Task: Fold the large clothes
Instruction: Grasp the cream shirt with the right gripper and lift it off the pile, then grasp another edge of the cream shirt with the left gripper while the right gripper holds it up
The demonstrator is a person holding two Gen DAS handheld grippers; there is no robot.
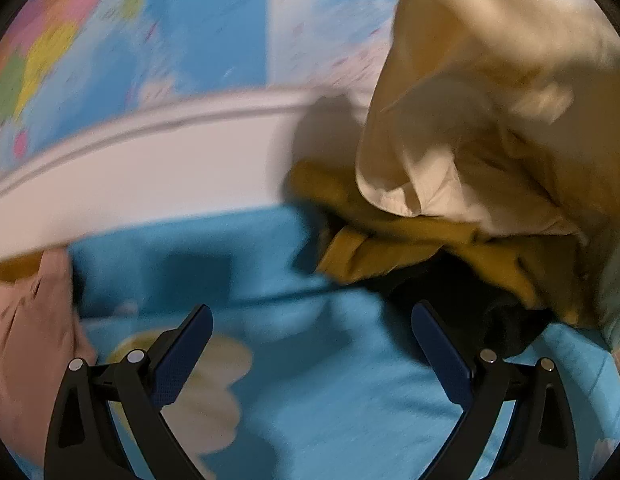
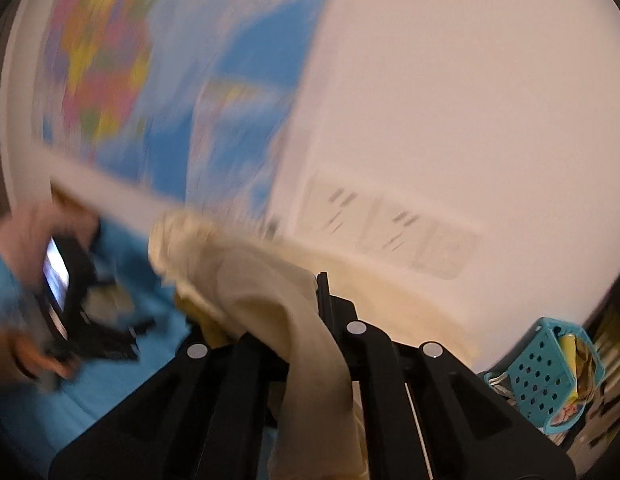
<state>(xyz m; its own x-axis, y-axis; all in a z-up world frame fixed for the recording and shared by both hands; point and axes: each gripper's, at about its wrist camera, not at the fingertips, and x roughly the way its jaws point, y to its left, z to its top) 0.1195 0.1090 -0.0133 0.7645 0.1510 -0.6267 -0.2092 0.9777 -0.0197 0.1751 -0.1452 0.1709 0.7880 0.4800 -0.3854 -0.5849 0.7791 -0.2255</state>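
In the left wrist view, the left gripper (image 1: 312, 344) stands wide open over the blue bedsheet (image 1: 310, 400), its pads touching nothing. The cream garment (image 1: 490, 120) hangs lifted at the far right, its long axis running roughly top to bottom, its lower edge draping over a mustard-yellow garment (image 1: 390, 248) and a dark one heaped on the sheet. So the cream cloth lies ahead and to the right of the empty gripper — well apart from its fingers. A pink cloth (image 1: 25, 340) shows at the near left; a world map (image 1: 149, 40) covers the far wall.

In the right wrist view, blurred, the right gripper (image 2: 318, 320) is clenched on the cream garment (image 2: 269, 280), which bunches at the fingers and trails down towards the camera. This hand is clearly the nearer one. The left gripper (image 2: 69, 292) appears at the far left, low over the sheet. A teal perforated basket (image 2: 546, 376) sits at the near right.
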